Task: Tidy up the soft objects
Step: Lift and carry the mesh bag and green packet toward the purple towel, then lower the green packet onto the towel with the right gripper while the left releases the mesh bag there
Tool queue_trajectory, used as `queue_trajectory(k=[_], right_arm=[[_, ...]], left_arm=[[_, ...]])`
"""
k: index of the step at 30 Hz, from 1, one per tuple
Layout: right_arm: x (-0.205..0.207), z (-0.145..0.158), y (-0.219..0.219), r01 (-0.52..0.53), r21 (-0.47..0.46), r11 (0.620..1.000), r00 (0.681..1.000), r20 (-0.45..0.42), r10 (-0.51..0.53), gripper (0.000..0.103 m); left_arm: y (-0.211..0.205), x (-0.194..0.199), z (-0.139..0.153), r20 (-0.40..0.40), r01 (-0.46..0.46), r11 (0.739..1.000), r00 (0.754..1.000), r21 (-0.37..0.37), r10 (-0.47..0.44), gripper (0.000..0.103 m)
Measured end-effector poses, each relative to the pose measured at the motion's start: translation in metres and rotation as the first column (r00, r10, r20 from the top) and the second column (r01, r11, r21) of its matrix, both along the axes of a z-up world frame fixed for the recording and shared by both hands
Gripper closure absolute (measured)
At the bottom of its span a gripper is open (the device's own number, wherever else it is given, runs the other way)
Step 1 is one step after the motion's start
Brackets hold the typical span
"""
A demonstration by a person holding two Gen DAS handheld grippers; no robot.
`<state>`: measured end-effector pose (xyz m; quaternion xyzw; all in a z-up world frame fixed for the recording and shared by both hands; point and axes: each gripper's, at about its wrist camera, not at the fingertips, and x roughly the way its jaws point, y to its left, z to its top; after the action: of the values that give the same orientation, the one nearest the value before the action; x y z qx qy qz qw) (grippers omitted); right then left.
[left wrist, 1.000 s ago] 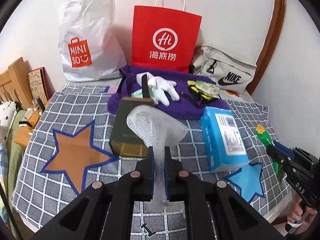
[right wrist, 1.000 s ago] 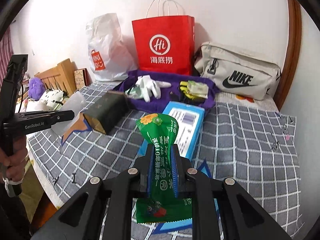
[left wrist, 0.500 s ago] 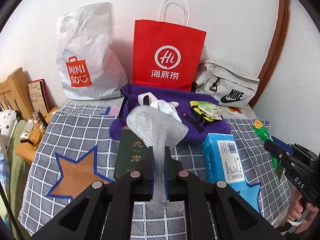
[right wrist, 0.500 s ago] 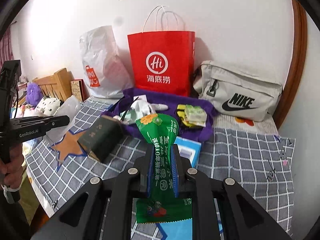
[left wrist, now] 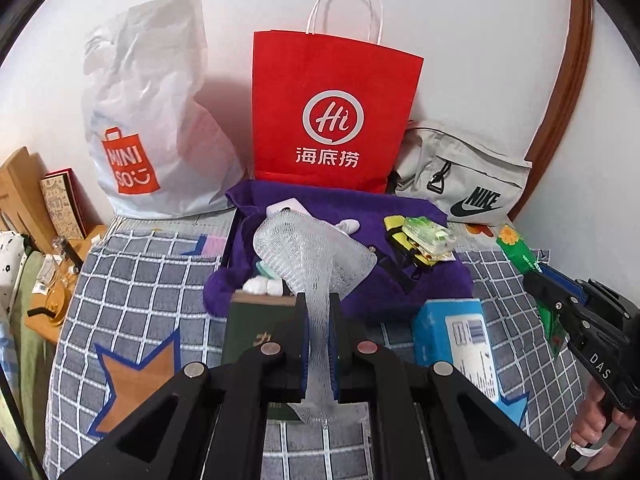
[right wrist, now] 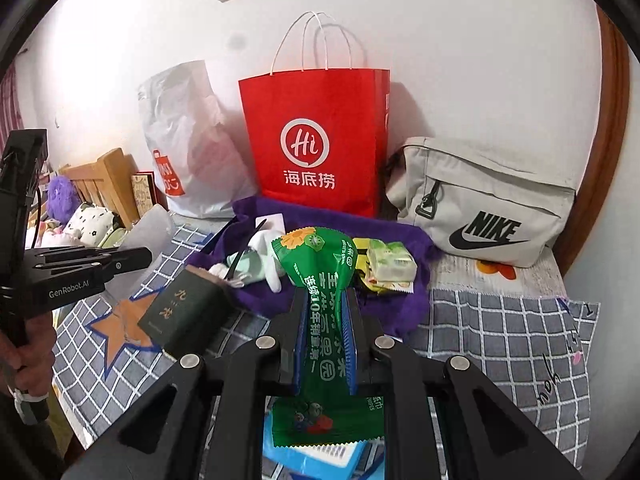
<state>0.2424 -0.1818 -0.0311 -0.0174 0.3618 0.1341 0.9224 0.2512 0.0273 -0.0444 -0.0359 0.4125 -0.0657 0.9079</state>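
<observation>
My left tool [left wrist: 318,344] pinches limp foam netting [left wrist: 312,258]; my right tool [right wrist: 325,340] clamps a slick green packet [right wrist: 320,268], which could slide free.

Red paper bag [left wrist: 332,112]; purple cloth [left wrist: 384,280]; grey-checked bedcover [left wrist: 132,276].

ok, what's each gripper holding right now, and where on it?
Left gripper pinches the white foam net sleeve at its narrow lower part. Right gripper clamps the green snack packet across its middle; both ends stick out.

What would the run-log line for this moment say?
left hand-held gripper: shut on white foam net | right hand-held gripper: shut on green snack packet | bags: unfilled
</observation>
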Motion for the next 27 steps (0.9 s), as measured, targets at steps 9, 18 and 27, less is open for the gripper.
queue_trajectory(k=[9, 18, 27], right_arm=[[0.049, -0.013, 0.004, -0.008, 0.008, 1.0, 1.0, -0.026, 0.008, 0.087], [0.101, -0.037, -0.004, 0.001, -0.019, 1.0, 0.998, -0.066, -0.002, 0.087], [0.148, -0.069, -0.003, -0.024, 0.013, 1.0, 0.987, -0.159, 0.026, 0.087]], left_arm=[[0.0, 0.051, -0.018, -0.044, -0.016, 1.0, 0.999, -0.006, 0.016, 0.095], [0.004, 0.099, -0.038, -0.091, -0.024, 0.999, 0.996, -0.02, 0.023, 0.095], [0.001, 0.141, -0.058, -0.137, -0.015, 0.997, 0.991, -0.07, 0.005, 0.095]])
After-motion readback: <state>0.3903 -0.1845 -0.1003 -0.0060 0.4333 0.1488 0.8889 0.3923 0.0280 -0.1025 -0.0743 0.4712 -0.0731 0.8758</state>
